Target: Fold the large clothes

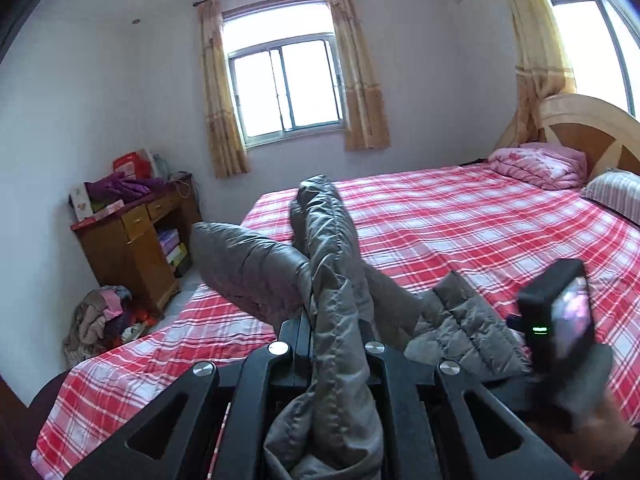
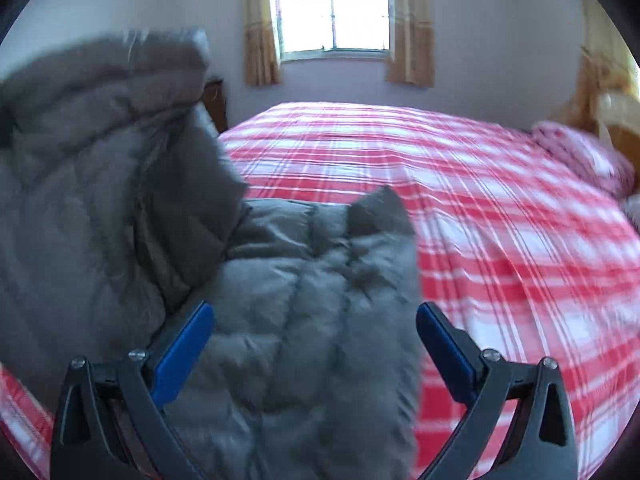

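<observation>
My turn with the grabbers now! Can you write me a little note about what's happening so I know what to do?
Left gripper: shut on a bunched fold of the grey puffer coat, holding it up off the bed.
Right gripper: open, with its blue pads either side of a lower coat panel, gripping nothing.
The coat lies crumpled at the near edge of the red plaid bed.
Done: coat picked up on one side. No neat fold shows.
Left: probably spread it flat, then fold it.
</observation>
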`<action>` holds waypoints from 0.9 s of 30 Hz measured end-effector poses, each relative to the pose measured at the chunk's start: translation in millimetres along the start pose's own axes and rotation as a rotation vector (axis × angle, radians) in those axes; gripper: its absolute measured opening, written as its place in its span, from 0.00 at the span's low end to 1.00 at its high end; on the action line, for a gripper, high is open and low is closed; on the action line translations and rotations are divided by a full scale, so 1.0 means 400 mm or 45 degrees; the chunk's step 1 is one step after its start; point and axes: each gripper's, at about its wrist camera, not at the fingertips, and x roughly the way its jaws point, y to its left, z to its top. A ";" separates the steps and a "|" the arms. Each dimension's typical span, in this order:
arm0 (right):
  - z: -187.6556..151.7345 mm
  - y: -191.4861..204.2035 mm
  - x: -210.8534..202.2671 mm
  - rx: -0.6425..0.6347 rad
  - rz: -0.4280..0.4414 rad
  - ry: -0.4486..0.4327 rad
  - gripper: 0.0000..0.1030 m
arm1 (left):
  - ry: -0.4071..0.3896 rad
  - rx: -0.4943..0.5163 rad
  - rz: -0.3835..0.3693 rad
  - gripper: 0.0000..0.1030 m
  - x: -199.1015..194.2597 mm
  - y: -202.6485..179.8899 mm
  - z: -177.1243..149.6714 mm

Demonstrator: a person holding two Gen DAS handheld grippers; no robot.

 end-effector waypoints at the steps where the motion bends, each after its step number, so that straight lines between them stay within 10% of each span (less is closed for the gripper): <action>1: 0.008 0.007 0.023 -0.008 -0.037 0.010 0.99 | -0.006 0.031 -0.016 0.07 0.006 -0.019 0.005; 14: -0.174 -0.378 -0.039 0.354 -0.282 0.031 0.99 | 0.048 0.384 -0.307 0.07 0.167 -0.461 -0.064; 21: -0.246 -0.525 -0.057 0.532 -0.331 0.049 0.99 | 0.087 0.612 -0.294 0.08 0.215 -0.617 -0.178; 27: -0.261 -0.529 -0.060 0.557 -0.304 0.055 0.99 | 0.011 0.707 -0.209 0.30 0.126 -0.634 -0.155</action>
